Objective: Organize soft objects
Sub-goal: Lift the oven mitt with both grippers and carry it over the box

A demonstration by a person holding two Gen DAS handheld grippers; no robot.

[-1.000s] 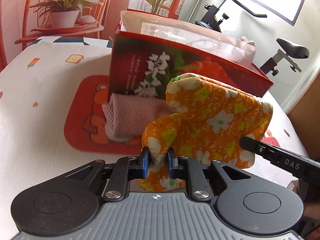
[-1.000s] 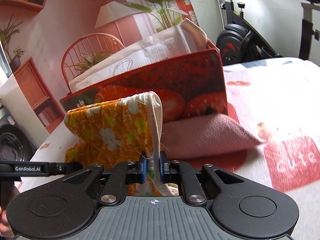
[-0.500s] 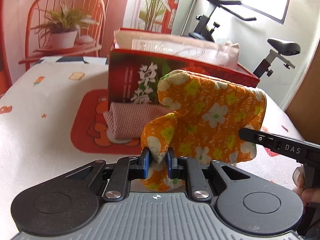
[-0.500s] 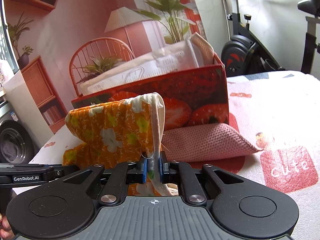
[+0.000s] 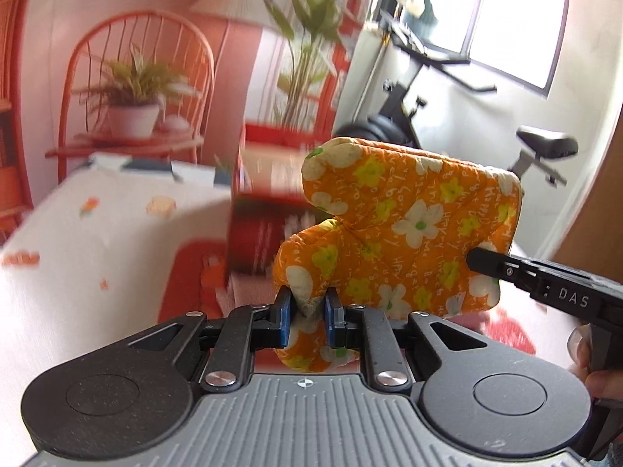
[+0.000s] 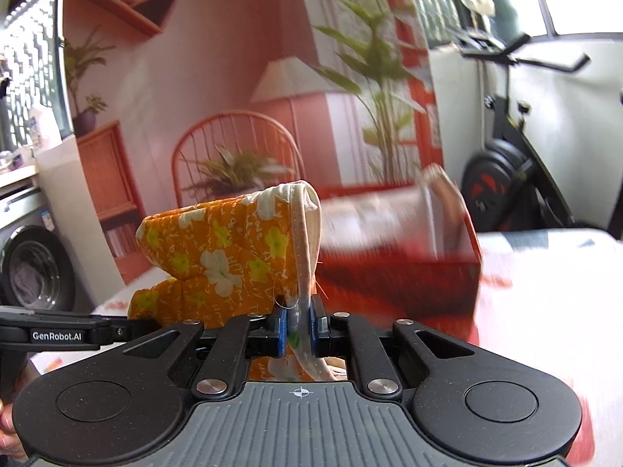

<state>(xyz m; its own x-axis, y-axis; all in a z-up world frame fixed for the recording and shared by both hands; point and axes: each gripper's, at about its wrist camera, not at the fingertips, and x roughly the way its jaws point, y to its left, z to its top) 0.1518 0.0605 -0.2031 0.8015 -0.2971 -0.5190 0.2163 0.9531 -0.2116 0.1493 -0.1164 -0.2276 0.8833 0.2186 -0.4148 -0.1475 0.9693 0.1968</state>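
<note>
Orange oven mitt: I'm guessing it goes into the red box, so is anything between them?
Nothing visible. The orange oven mitt hangs between both hand-held grippers, left and right, in front of the red box, whose top shows pale contents.

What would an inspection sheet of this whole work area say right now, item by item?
Surface: table under a white patterned cloth.
Job's things: orange floral oven mitt held in the air; red box behind it, blurred; pink cloth at the box's foot.
Clutter: orange mat under the box.
Grippers: left gripper shut on the mitt's thumb; right gripper shut on its cuff.
Cables: nothing seen.
Surroundings: printed backdrop, exercise bike, washing machine.
</note>
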